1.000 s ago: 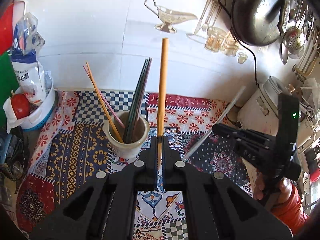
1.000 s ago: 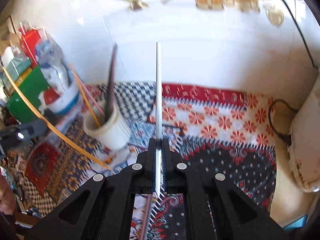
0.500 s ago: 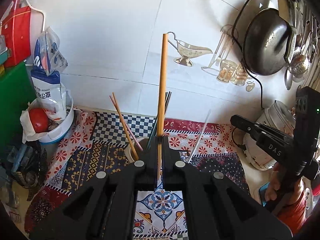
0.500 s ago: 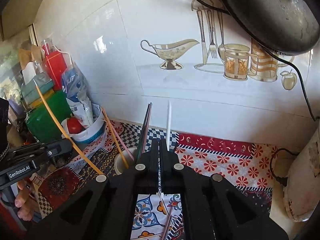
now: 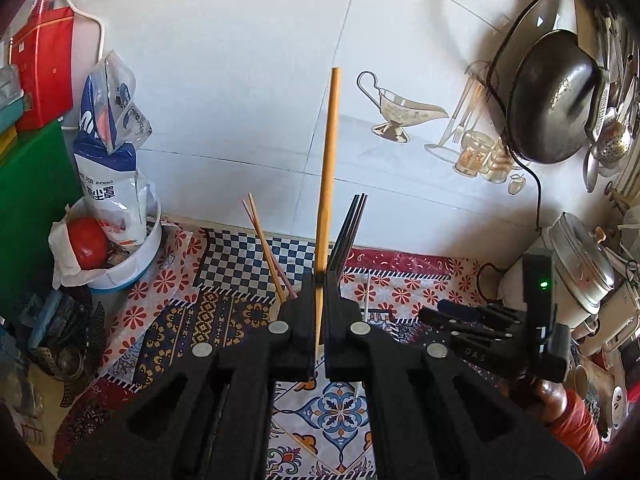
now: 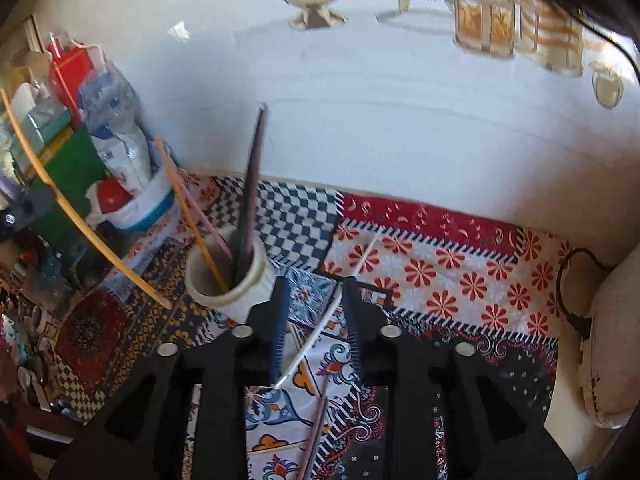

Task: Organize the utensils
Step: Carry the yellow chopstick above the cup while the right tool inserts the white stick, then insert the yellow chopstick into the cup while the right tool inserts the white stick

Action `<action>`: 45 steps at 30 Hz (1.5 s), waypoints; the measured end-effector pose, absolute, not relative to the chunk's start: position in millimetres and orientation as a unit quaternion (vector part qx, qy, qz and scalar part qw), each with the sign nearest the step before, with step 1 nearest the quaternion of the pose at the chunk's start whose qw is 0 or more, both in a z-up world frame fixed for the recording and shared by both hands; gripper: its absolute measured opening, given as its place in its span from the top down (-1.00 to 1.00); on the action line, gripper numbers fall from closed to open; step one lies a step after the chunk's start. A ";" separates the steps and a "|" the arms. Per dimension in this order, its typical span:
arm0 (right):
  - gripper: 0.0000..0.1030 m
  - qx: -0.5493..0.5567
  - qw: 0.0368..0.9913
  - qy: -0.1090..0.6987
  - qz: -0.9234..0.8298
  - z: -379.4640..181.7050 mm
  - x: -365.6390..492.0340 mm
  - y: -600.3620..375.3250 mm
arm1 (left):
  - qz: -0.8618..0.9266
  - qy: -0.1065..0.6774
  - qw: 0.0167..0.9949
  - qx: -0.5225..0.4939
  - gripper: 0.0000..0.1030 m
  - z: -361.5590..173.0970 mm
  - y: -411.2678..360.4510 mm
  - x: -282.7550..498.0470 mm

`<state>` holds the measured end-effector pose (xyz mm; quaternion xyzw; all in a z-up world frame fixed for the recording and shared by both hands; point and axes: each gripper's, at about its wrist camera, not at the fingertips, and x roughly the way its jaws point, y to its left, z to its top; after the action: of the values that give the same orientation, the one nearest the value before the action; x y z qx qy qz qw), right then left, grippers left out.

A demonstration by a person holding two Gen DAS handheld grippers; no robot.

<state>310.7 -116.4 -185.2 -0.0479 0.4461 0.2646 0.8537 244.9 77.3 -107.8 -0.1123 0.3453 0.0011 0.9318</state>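
One thin white plastic chopstick (image 6: 320,332) has just come loose: a second ago the right gripper (image 6: 314,322) pinched it upright, and now its jaws are opening, with the stick slanting free between them over the patchwork-patterned cloth on the table (image 6: 460,280), near the table's middle. It looks to have missed the cup, so it probably needs picking up again.

From the left: one long orange-yellow stick (image 5: 326,184) stands upright, pinched in the tightly pressed left gripper (image 5: 318,320), not yet delivered. Beside it, the round cream ceramic cup (image 6: 228,276) sits toward the table's back left and holds two orange-pink chopsticks (image 6: 196,220) and one bundle of dark green-black chopsticks (image 6: 250,196), whose number I cannot tell. One more pinkish stick (image 6: 316,432) lies flat on the cloth under the right gripper, toward the front edge.
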 end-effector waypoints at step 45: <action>0.91 0.007 0.866 0.424 0.266 -175.8 352.1 -107.0 | 0.026 0.391 0.909 -0.141 0.83 -137.7 97.5 275.8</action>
<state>352.1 -107.0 -175.8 0.0074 0.4236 0.2660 0.8659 275.8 97.5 -137.7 -0.1415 0.3906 0.0257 0.9093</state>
